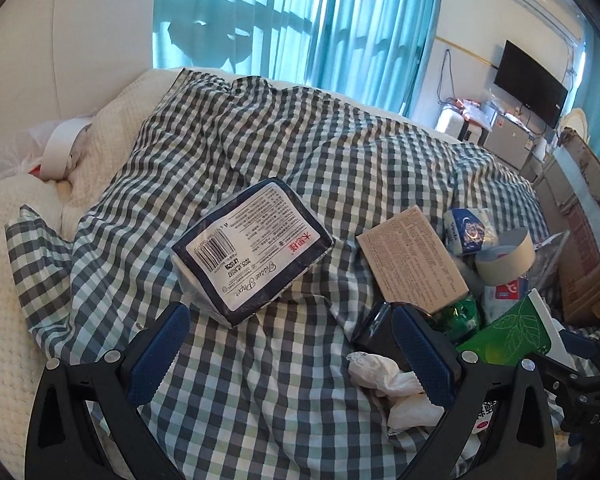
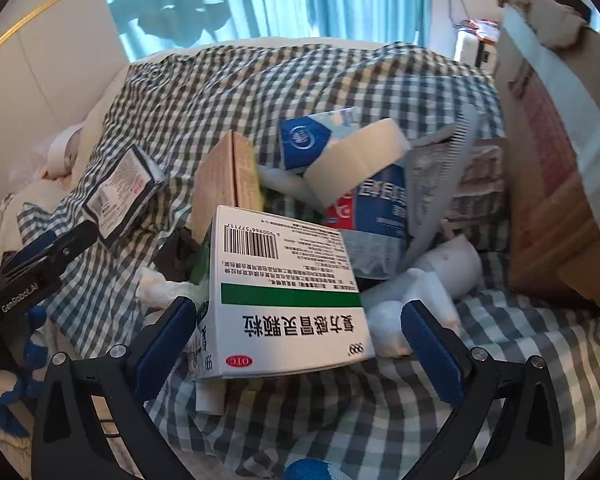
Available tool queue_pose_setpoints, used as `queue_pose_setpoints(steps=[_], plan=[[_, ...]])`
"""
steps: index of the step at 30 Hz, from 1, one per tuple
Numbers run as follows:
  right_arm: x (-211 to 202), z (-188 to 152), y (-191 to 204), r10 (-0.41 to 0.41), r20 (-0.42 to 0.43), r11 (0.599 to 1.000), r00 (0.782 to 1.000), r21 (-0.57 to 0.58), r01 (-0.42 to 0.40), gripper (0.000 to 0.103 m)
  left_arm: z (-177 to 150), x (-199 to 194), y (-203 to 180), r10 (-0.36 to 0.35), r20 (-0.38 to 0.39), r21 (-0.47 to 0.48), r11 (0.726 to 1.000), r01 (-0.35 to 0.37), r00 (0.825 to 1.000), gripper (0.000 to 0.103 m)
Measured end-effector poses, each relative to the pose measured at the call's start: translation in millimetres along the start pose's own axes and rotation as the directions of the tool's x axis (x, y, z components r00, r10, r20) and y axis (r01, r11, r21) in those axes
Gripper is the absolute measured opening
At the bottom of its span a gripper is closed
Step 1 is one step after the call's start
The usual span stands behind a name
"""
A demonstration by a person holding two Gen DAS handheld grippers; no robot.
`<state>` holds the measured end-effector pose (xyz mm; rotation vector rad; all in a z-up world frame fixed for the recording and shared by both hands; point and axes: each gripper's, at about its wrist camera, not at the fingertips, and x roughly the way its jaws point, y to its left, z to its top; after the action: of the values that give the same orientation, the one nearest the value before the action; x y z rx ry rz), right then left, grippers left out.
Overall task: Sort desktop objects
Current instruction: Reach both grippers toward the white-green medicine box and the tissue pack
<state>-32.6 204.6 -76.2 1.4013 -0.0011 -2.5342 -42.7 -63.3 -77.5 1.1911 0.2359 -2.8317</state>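
Observation:
My left gripper (image 1: pixel 290 354) is open and empty over the checked blanket (image 1: pixel 260 400). A dark blue tissue pack (image 1: pixel 252 250) lies just ahead of its left finger, and a crumpled white tissue (image 1: pixel 396 384) lies by its right finger. My right gripper (image 2: pixel 300 344) is open around a white and green medicine box (image 2: pixel 288 296); the box touches the left finger and stands apart from the right one. A brown box (image 1: pixel 412 258) (image 2: pixel 226 180), a tape roll (image 1: pixel 504 258) (image 2: pixel 360 160) and a blue tissue packet (image 1: pixel 470 230) (image 2: pixel 312 138) lie in the pile.
A large cardboard box (image 2: pixel 552 160) stands at the right edge of the bed. A cream blanket (image 1: pixel 112 132) and a plastic bag (image 1: pixel 16 148) lie at the left. A blue pouch (image 2: pixel 376 208), white wads (image 2: pixel 420 300) and a green box (image 1: pixel 508 332) crowd the pile.

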Motion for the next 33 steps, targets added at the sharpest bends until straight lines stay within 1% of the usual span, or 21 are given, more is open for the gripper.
queue_pose_setpoints(steps=[3, 7, 13, 16, 23, 29, 33], plan=[[10.1, -1.2, 2.6, 0.023, -0.033, 1.000, 0.999, -0.001, -0.023, 0.103, -0.3, 2.4, -0.8, 0.002, -0.003, 0.002, 1.000, -0.002, 1.000, 0.103], [17.9, -0.6, 9.3, 0.042, -0.045, 0.999, 0.998, -0.021, -0.043, 0.103, 0.0, 7.6, -2.6, 0.011, -0.004, 0.015, 1.000, -0.010, 1.000, 0.103], [29.7, 0.8, 13.5, 0.063, -0.070, 0.998, 0.996, -0.010, -0.064, 0.103, -0.7, 10.9, -0.5, 0.016, -0.006, 0.019, 1.000, -0.016, 1.000, 0.103], [27.6, 1.8, 13.8, 0.067, -0.068, 0.998, 0.995, -0.009, -0.067, 0.099, 0.2, 12.4, 1.4, 0.020, -0.005, 0.016, 1.000, -0.020, 1.000, 0.103], [15.6, -0.4, 26.6, 0.041, -0.028, 0.996, 0.999, -0.076, -0.043, 0.093, 1.6, 16.0, 9.9, 0.029, -0.012, -0.010, 1.000, -0.029, 1.000, 0.103], [-2.6, -1.7, 45.6, 0.045, 0.043, 0.984, 0.998, -0.173, -0.037, 0.090, 2.9, 18.4, 15.2, 0.033, -0.016, -0.025, 0.999, -0.033, 0.999, 0.103], [-18.0, -1.3, 58.3, 0.026, 0.115, 0.971, 0.993, -0.238, 0.002, 0.089, 4.7, 21.2, 17.6, 0.023, -0.026, -0.043, 0.999, -0.025, 0.999, 0.103]])
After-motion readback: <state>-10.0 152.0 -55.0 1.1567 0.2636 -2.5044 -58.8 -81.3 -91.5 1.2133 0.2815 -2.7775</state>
